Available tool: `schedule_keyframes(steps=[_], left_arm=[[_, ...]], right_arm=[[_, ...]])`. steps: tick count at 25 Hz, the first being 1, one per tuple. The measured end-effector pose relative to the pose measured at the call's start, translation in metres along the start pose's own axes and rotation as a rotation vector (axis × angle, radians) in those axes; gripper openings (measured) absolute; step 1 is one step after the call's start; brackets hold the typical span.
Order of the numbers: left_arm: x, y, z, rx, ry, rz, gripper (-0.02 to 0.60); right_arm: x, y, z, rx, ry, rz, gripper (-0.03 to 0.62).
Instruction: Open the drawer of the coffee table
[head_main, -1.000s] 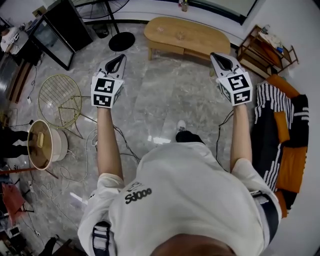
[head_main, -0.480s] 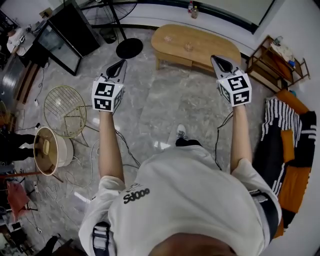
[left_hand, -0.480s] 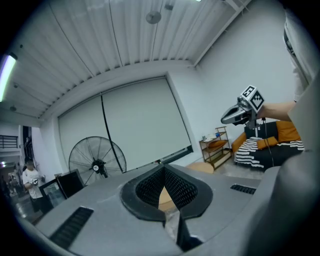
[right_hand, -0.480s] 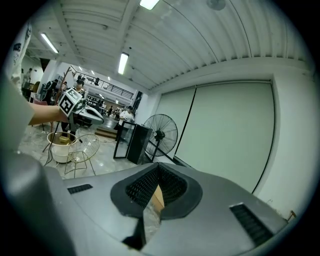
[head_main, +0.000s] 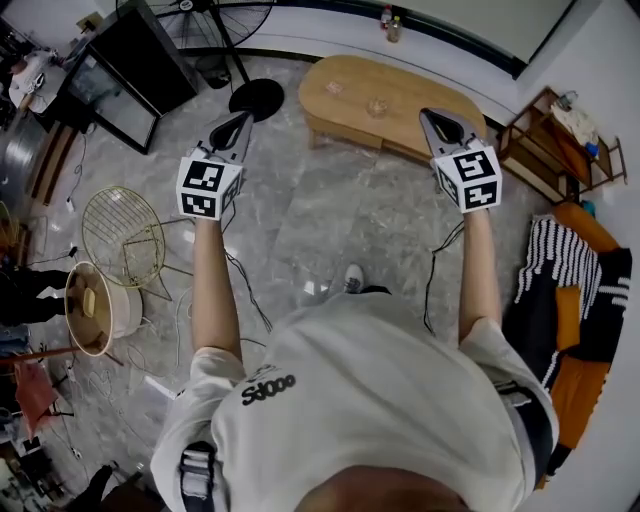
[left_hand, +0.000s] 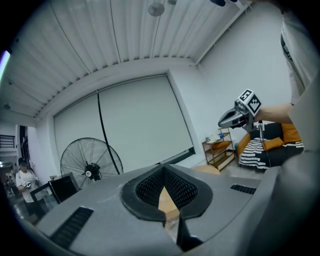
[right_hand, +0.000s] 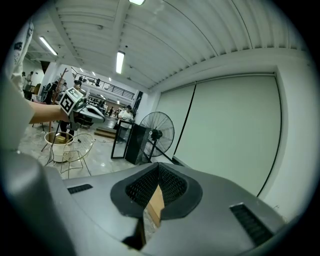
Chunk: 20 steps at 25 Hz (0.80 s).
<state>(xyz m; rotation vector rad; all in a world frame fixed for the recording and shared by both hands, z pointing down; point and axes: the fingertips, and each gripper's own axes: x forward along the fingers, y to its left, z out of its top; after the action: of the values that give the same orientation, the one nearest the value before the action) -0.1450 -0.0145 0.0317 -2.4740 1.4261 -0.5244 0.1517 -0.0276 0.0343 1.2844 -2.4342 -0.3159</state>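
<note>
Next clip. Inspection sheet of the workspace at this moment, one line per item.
Surface: glossy marble floor; the person stands on it.
Job's things: coffee table ahead, a small glass on top; no drawer seen pulled out.
Clutter: wire chair and tub on the floor at the left.
Grippers: left gripper and right gripper both shut, empty, held in the air short of the coffee table.
Cables: loose cables across the floor at the left; another hangs below the right gripper.
Surroundings: fan, black cabinet, shelf, sofa with a striped blanket.
</note>
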Motion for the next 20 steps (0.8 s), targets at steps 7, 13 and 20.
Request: schedule_keyframes(steps=[7,13,20], left_arm=[[0.069,0.005,0.003,0.022,0.013,-0.003,0.018],[0.108,0.012,-0.001,0.022,0.026,0.016,0.018],[0.132,0.022,-0.02,0.002,0.077,0.023,0.018]], right_arm=[[0.037,-0.058,-0.02,0.005,0.015,-0.012,0.006],[0.065,-0.087,-0.037,0.015,0.025,-0.002,0.006],[0.091,-0.099,-0.052,0.109,0.038,-0.008,0.006]])
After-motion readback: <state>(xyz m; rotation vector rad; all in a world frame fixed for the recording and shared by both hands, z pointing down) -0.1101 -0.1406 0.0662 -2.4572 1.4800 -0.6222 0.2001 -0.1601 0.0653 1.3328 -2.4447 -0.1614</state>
